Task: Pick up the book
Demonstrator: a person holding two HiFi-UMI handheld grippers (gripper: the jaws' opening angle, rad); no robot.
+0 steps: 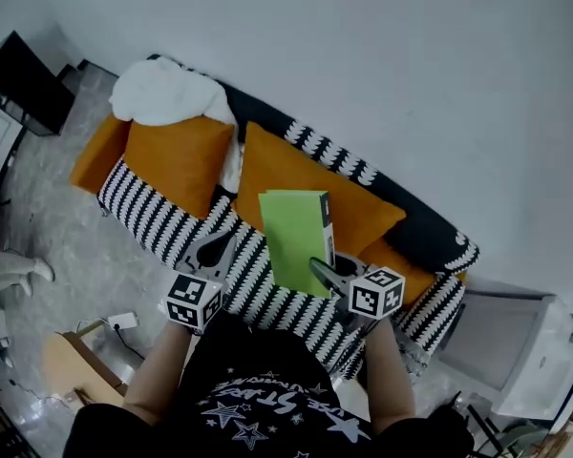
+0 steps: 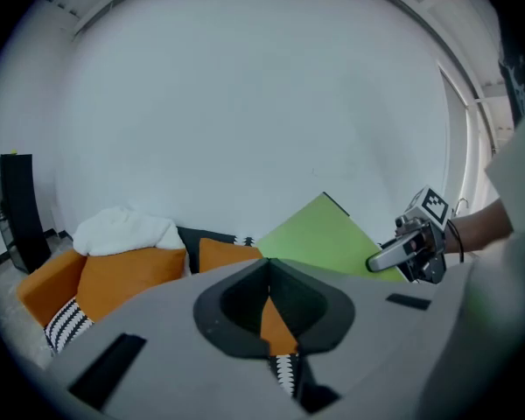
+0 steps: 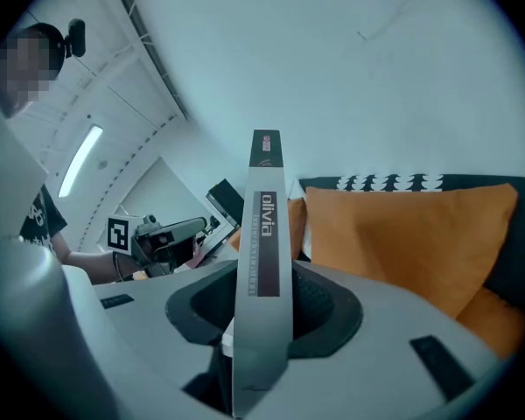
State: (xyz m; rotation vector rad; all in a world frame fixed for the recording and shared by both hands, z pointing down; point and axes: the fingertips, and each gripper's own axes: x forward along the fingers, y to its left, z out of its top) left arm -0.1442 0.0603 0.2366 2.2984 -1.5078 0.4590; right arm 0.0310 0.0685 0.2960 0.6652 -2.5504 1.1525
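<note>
The book (image 1: 294, 237) has a green cover and a grey spine. It hangs in the air above the striped sofa (image 1: 153, 213), standing on edge. My right gripper (image 1: 323, 270) is shut on its lower end, and in the right gripper view its spine (image 3: 264, 234) rises between the jaws. From the left gripper view the green cover (image 2: 328, 234) shows with the right gripper (image 2: 394, 254) clamped on it. My left gripper (image 1: 213, 249) floats to the book's left, apart from it, its fingertips (image 2: 267, 265) together and holding nothing.
Two orange cushions (image 1: 177, 160) (image 1: 306, 184) and a white blanket (image 1: 167, 93) lie on the sofa. A dark screen (image 1: 24, 79) stands at the far left, and a white cabinet (image 1: 516, 351) to the right. A wooden stool (image 1: 72, 365) and a power strip (image 1: 122, 321) are on the floor.
</note>
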